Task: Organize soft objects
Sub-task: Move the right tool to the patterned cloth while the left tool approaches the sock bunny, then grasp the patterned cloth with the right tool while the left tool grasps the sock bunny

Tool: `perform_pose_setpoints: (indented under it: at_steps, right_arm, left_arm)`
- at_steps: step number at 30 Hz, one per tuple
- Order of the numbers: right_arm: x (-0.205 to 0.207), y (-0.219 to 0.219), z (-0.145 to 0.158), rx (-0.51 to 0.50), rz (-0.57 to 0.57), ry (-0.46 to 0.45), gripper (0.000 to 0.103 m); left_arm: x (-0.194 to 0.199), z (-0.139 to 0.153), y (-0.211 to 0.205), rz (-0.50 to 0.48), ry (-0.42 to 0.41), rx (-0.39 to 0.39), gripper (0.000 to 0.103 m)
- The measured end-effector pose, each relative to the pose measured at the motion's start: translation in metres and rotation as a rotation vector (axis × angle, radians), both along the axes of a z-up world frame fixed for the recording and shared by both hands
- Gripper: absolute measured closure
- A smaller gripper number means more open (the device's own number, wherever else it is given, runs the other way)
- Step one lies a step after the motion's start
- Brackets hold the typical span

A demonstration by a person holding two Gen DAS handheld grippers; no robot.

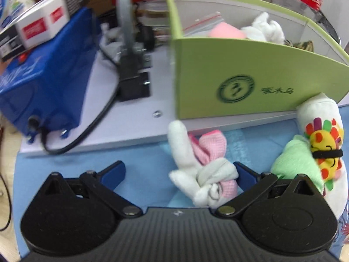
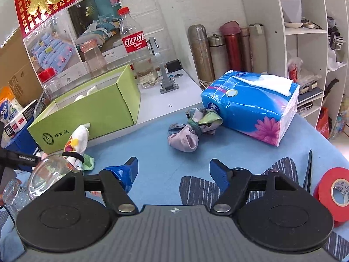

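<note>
left gripper (image 1: 178,172) jaws wide apart over the blue cloth (image 1: 141,174), knotted white-and-pink sock bundle (image 1: 205,170) lying between them against the right finger, right gripper (image 2: 173,170) jaws apart on nothing, grey sock bundle (image 2: 189,133) farther off, green box (image 2: 91,111) far left

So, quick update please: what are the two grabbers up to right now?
Both jaws open, nothing held. Left gripper at the white-and-pink sock bundle. Right gripper facing the grey bundle. Green box close, path clear.
</note>
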State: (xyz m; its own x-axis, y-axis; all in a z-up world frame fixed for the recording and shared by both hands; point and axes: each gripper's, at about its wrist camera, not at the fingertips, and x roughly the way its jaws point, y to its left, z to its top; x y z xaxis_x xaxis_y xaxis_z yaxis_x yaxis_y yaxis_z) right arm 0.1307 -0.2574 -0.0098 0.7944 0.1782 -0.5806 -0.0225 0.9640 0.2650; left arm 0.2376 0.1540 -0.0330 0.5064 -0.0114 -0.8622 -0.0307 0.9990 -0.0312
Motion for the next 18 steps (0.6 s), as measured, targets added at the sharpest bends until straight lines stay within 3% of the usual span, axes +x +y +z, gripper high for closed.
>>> perform_pose_setpoints:
  at_steps: [5,12,18]
  right_arm:
    - [0.021,0.007,-0.005,-0.043,-0.011,0.036,0.044]
    - [0.066,0.012,-0.009,-0.046,-0.081,0.090,0.044]
    - [0.100,0.024,-0.020,-0.070,-0.156,0.126,0.041]
  left_arm:
    - [-0.014,0.001,0.019,0.041,-0.032,-0.054,0.001]
    - [-0.016,-0.006,0.003,-0.003,-0.051,0.031,0.000]
    - [-0.018,-0.005,0.008,-0.022,-0.067,0.019,0.001]
